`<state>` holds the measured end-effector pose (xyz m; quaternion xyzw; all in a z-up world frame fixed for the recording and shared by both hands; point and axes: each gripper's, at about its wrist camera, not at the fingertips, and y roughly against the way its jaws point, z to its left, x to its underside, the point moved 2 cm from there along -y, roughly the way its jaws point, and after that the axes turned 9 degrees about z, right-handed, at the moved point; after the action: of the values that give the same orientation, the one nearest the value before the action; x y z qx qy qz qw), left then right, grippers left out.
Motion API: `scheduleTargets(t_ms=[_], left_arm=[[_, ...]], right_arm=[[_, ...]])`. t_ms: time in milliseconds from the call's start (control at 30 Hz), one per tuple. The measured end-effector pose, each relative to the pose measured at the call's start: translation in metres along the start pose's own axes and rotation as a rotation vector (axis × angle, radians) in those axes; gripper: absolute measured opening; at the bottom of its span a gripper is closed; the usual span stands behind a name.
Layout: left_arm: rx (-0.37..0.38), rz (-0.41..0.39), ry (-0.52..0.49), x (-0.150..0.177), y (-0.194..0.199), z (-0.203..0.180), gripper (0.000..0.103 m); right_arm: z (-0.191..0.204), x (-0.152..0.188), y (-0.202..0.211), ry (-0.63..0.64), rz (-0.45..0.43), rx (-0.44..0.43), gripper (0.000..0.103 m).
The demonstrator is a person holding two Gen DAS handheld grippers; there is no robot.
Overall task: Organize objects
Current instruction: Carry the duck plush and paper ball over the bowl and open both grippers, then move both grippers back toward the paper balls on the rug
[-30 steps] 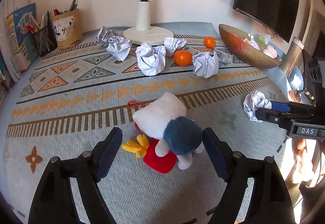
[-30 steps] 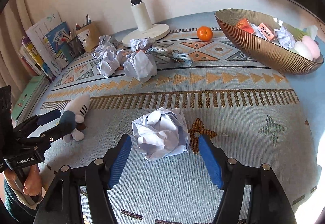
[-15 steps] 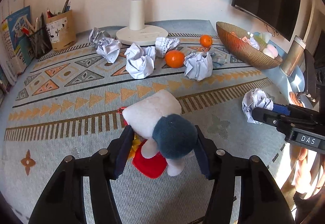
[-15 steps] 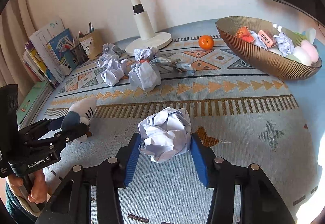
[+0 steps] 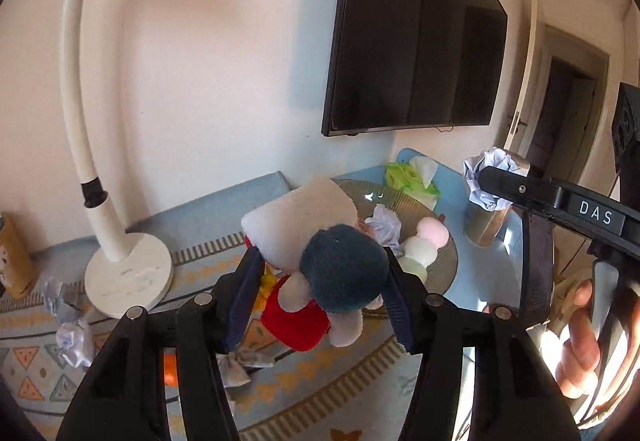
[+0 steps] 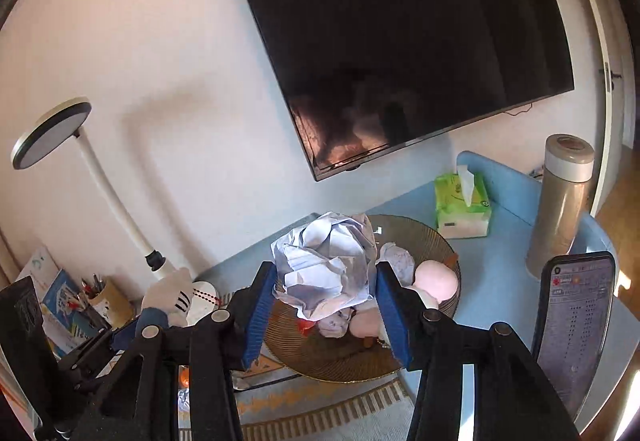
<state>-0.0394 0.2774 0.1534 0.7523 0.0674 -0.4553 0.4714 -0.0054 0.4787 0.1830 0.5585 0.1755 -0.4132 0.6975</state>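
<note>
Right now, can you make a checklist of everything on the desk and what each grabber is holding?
Surface: patterned mat on a blue table.
Job's things: plush toy, crumpled paper ball, both lifted; bowl holds paper and pink items.
Clutter: more paper wads, tissue pack, flask, phone, pen cup.
Grippers: left hand-held gripper shut on toy; right hand-held gripper shut on paper.
Cables: nothing seen.
Surroundings: lamp, wall TV.

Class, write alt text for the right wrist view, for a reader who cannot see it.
The right gripper clamps a crumpled white paper ball above a ribbed golden bowl holding pink and white items. Behind stand a green tissue pack, a beige flask and a wall-mounted black television; a white desk lamp rises at left.
</note>
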Motion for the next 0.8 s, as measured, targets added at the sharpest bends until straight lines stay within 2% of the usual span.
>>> scheduleTargets(t_ms=[133,167,200,267,367,433,533,667,700,733,767,800], left_arm=[[0.046,0.023,0.015,-0.008,-0.045,-0.006,0.055],[0.058,0.028,0.013,-0.007,-0.055,-0.007,0.058],[0.079,0.041,0.015,-0.006,-0.065,-0.007,0.061],[0.088,0.067,0.045,-0.003,-0.081,-0.005,0.082],[0.086,0.08,0.087,0.005,-0.081,0.004,0.085],[0.084,0.064,0.094,0.01,-0.063,0.015,0.085],[0.048,-0.01,0.118,0.02,-0.018,0.031,0.086],[-0.035,-0.117,0.195,0.042,0.055,0.066,0.092],[-0.063,-0.14,0.221,0.049,0.073,0.078,0.095],[-0.094,-0.161,0.248,0.058,0.09,0.089,0.103],[-0.132,-0.181,0.273,0.068,0.106,0.099,0.103],[-0.18,-0.192,0.298,0.079,0.119,0.11,0.103]], right_arm=[[-0.021,0.002,-0.031,-0.062,0.063,0.016,0.05],[-0.025,0.003,-0.04,-0.077,0.084,0.016,0.06],[-0.031,0.004,-0.049,-0.088,0.109,0.007,0.067],[-0.039,0.009,-0.063,-0.11,0.143,0.0,0.07],[-0.044,0.015,-0.06,-0.113,0.135,0.001,0.07],[-0.041,0.017,-0.05,-0.098,0.116,-0.007,0.07],[-0.025,0.02,-0.033,-0.066,0.092,-0.041,0.07],[0.019,0.031,-0.006,0.044,0.056,-0.115,0.071],[0.032,0.036,0.0,0.079,0.046,-0.136,0.073],[0.045,0.042,0.003,0.113,0.04,-0.161,0.078],[0.056,0.049,0.005,0.141,0.037,-0.181,0.086],[0.067,0.059,0.003,0.165,0.037,-0.194,0.089]])
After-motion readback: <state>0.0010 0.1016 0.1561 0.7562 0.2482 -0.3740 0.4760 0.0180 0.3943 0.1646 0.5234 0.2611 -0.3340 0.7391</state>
